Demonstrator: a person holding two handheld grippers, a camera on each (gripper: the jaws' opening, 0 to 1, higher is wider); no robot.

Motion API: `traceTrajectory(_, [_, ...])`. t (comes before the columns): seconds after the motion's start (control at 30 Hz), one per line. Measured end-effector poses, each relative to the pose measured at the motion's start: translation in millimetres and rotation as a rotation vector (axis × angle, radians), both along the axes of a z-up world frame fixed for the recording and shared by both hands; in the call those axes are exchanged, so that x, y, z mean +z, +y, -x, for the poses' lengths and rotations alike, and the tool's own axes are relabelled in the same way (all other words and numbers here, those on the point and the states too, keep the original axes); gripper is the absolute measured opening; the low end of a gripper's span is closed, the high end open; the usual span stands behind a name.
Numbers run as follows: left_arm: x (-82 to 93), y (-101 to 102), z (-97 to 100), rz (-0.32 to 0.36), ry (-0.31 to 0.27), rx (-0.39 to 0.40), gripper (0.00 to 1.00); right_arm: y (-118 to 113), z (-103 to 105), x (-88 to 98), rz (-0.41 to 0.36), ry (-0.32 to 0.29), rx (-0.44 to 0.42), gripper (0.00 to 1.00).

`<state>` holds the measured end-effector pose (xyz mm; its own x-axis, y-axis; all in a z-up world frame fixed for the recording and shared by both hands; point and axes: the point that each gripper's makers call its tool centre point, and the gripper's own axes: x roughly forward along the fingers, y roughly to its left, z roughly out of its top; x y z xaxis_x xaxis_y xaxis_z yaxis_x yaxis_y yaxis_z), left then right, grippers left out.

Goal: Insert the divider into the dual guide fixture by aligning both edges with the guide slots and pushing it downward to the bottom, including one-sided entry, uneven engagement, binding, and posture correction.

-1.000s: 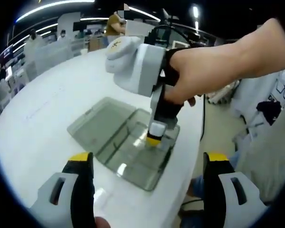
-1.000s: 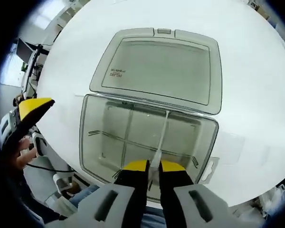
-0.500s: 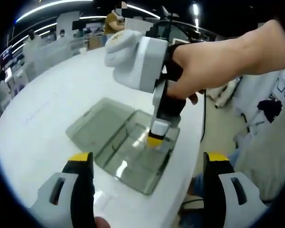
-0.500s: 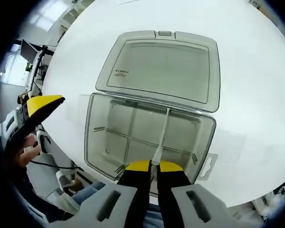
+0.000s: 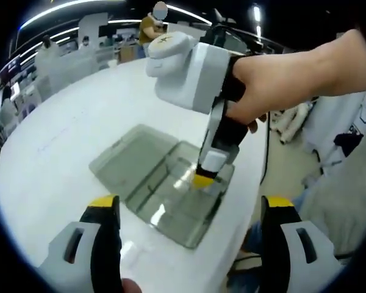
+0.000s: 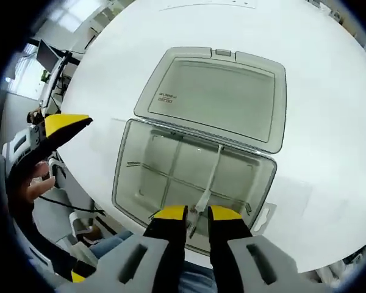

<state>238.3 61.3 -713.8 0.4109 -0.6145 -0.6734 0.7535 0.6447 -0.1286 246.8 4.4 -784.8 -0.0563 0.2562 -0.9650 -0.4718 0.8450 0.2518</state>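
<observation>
Your right gripper [image 6: 198, 213] slightly parted around thin translucent divider [image 6: 208, 183], smoky plastic box [image 6: 125, 177] at 12 o'clock, left gripper [image 5: 189, 204] wide open.

Clear divider [image 6: 206, 186] upright inside open box [image 6: 129, 183]

A round white table [image 5: 67, 122] stands before distant people [image 5: 152, 21] and shelving [image 5: 61, 61].

White table [image 6: 329, 91]; smoky-grey clear box [image 6: 125, 183]; yellow-tipped black tool [image 6: 198, 215].
</observation>
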Motion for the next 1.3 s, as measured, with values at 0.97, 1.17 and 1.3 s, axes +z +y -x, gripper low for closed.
traceTrajectory(0.97, [-2.7, 18, -2.4, 0.031, 0.027, 0.099, 0.94, 1, -6, 34.6, -0.28, -0.276, 0.455, 0.1])
traceTrajectory(1.17, [-2.0, 20, -4.7, 0.032, 0.027, 0.116, 0.94, 4, 0, 35.9, -0.309, -0.32, 0.561, 0.11])
traceTrajectory(1.3, [-2.6, 22, -5.4, 0.035, 0.03, 0.129, 0.95, 7, 1, 38.9, -0.339, -0.372, 0.638, 0.14])
